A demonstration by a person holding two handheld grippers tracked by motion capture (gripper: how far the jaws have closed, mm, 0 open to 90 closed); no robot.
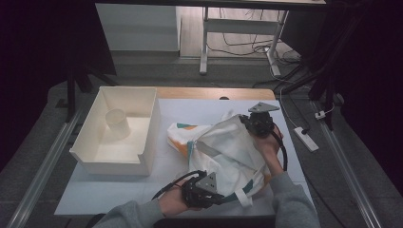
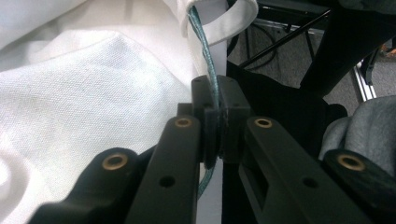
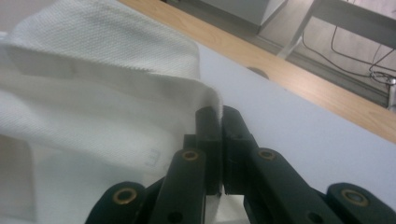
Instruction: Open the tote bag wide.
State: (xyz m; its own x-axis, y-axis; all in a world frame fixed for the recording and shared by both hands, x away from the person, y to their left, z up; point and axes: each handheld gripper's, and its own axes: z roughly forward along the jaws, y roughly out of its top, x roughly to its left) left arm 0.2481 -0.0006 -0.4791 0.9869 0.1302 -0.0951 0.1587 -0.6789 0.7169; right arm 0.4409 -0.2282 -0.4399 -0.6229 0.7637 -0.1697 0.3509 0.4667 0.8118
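Stretched slantwise across the white worktop [image 1: 119, 190] between two grips: white garment [image 1: 223, 147] pinched at its teal-trimmed near hem by the left hand-held gripper [image 1: 216, 198] and at its far corner by the right hand-held gripper [image 1: 247, 120], long axis running near-left to far-right.
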